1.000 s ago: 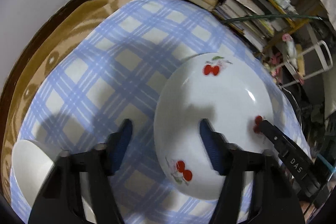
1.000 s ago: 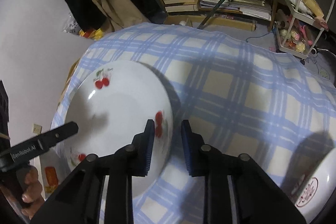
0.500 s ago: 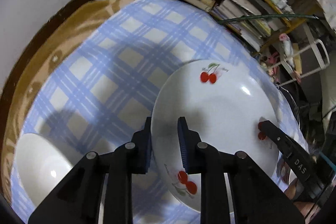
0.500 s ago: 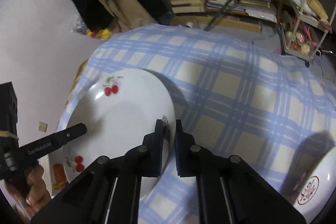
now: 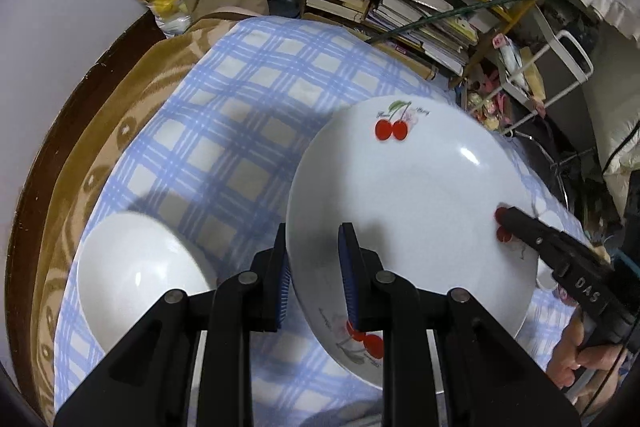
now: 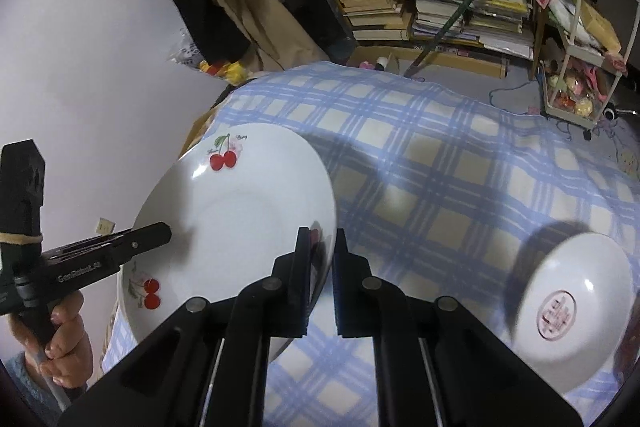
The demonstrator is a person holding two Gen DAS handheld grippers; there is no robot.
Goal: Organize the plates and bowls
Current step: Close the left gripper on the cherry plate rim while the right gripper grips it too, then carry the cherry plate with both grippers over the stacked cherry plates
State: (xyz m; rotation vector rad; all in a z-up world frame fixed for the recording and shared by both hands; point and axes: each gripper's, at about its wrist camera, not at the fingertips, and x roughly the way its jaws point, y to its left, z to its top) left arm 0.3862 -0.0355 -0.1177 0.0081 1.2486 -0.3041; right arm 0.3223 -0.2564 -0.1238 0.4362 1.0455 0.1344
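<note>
Left wrist view: white plate (image 5: 408,187), glossy, red cherry prints on rim, tilted above checked cloth (image 5: 240,99). Left gripper (image 5: 314,267) clamps near rim; right gripper (image 6: 323,259) clenched on opposite rim. 2 other white dishes (image 5: 132,279) (image 6: 576,299) rest on cloth.

Open checked cloth fills the centre and upper middle of the tabletop (image 6: 420,163), free for passage. A plain white bowl (image 5: 136,279) blocks the lower left of the left wrist view; a stamped bowl (image 6: 576,311) occupies the right wrist view's lower right. Crowded bookshelves (image 6: 440,7) and a white wire rack (image 6: 576,75) close off the far edge.
</note>
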